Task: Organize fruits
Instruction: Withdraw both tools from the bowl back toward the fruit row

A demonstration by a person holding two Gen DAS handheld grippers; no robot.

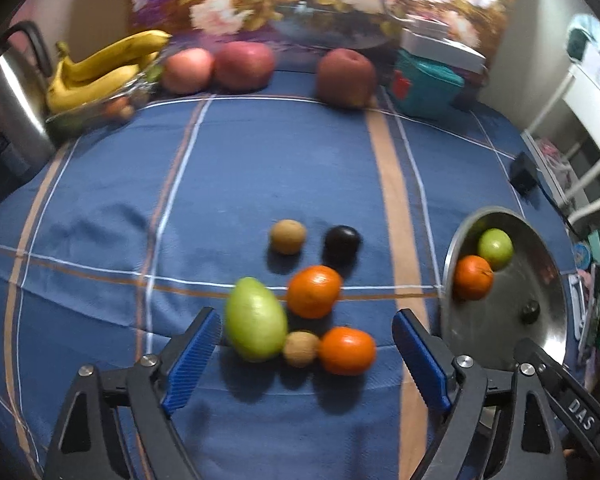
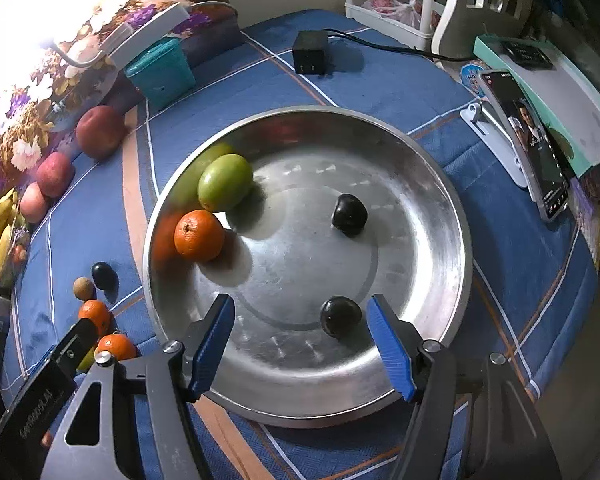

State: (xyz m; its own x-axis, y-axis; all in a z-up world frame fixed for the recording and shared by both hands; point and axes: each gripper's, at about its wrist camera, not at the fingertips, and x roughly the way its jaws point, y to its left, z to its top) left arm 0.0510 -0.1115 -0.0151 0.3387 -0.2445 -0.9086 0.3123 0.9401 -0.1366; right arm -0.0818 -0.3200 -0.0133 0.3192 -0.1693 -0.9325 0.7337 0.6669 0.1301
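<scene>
My left gripper [image 1: 306, 344] is open and empty, low over a cluster of loose fruit on the blue cloth: a green mango [image 1: 255, 319], two oranges [image 1: 314, 291] [image 1: 347, 350], two small brown fruits [image 1: 300, 348] [image 1: 287, 236] and a dark plum [image 1: 342, 241]. My right gripper [image 2: 302, 336] is open and empty over the near side of the steel plate [image 2: 440, 200]. The plate holds a green fruit [image 2: 225, 182], an orange [image 2: 199, 235] and two dark plums [image 2: 349, 214] [image 2: 340, 315]. The near plum lies between my right fingers, untouched.
Three red apples [image 1: 244, 65] and bananas in a glass bowl [image 1: 100, 68] line the table's far edge, next to a kettle [image 1: 10, 92] and a teal box [image 1: 426, 82]. A black charger [image 2: 310, 58] and a propped phone [image 2: 526, 142] stand beyond and right of the plate.
</scene>
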